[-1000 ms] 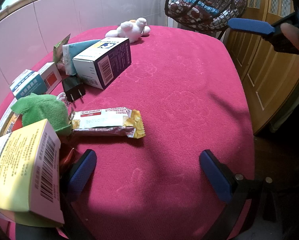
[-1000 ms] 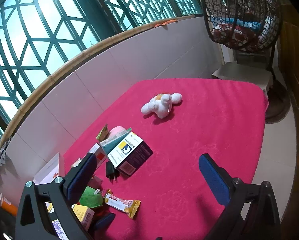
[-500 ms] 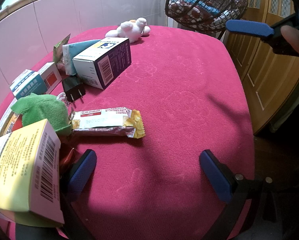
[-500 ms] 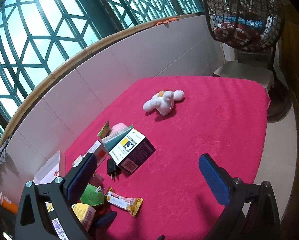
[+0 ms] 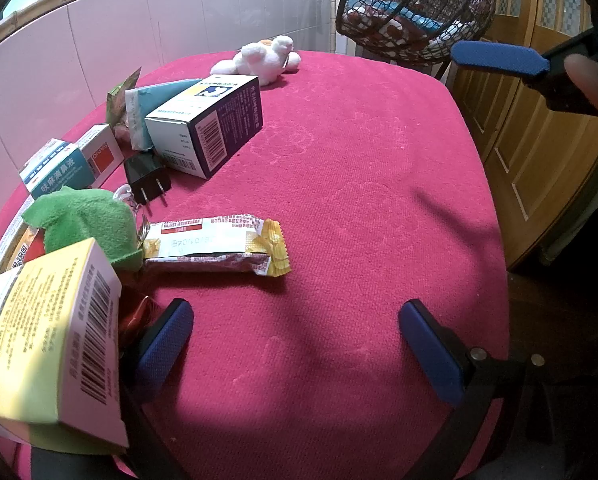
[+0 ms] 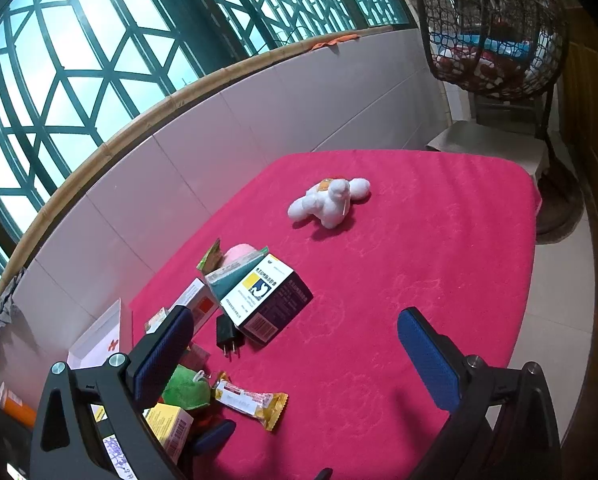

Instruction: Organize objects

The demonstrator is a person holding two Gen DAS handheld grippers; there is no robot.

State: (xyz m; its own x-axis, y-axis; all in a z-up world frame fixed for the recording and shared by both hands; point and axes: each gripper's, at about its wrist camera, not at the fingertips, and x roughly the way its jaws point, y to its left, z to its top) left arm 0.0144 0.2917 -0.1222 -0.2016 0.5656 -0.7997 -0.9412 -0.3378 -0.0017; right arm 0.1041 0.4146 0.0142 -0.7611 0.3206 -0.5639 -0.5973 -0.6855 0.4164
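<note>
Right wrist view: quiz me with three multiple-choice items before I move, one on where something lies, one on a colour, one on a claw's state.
1. Where does the white plush toy lie?
A. Alone, far from the pile of boxes
B. On top of the purple box
C. Under the snack bar

2. What colour is the table cover?
A. Green
B. Grey
C. Pink-red

3. How is the right claw?
A. Shut on the charger plug
B. Open and empty
C. Shut on a box

Key: 1 A, bare cloth lies all around it; 2 C, pink-red throughout; 3 B, its blue pads stand wide apart above the cloth with nothing between them.
</note>
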